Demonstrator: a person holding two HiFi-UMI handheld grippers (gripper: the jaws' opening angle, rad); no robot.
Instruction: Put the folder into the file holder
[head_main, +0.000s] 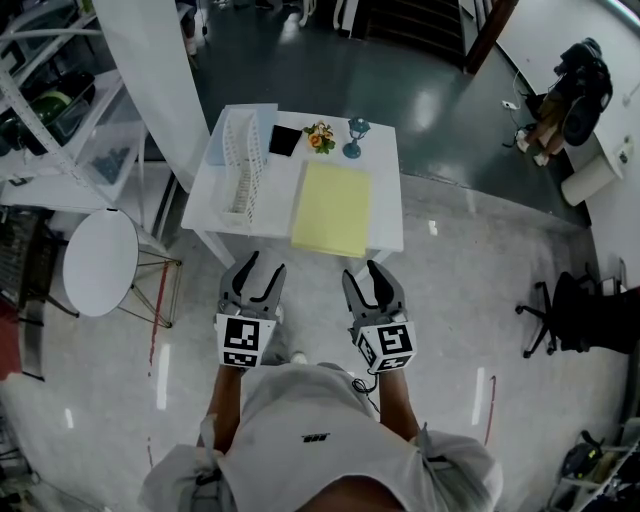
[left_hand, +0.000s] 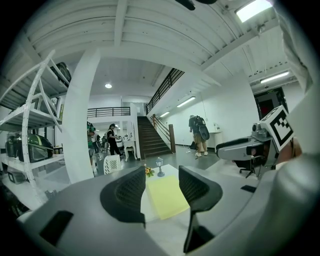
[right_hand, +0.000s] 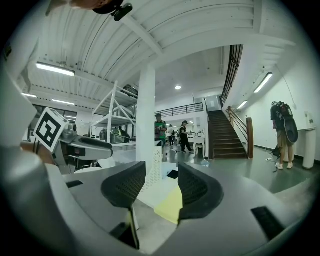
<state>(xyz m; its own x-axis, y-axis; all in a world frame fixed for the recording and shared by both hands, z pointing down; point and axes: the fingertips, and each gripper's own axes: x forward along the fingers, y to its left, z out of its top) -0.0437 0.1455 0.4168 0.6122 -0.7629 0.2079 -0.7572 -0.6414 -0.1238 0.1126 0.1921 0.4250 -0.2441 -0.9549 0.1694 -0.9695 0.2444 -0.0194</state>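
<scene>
A pale yellow folder (head_main: 332, 208) lies flat on the right half of a white table (head_main: 385, 195). A white perforated file holder (head_main: 242, 160) stands along the table's left side. My left gripper (head_main: 265, 262) and right gripper (head_main: 362, 270) hover side by side short of the table's near edge, pointing at it. Each one's jaws stand a little apart with nothing between them. In the left gripper view the folder (left_hand: 167, 197) shows through the gap of the left gripper (left_hand: 162, 192). In the right gripper view the folder (right_hand: 170, 207) and file holder (right_hand: 154, 175) lie beyond the right gripper (right_hand: 161, 187).
At the table's far edge are a black pad (head_main: 285, 140), a small flower bunch (head_main: 319, 137) and a blue lantern ornament (head_main: 355, 137). A white pillar (head_main: 160, 80) and a round white side table (head_main: 100, 262) stand to the left. An office chair (head_main: 560, 310) stands to the right.
</scene>
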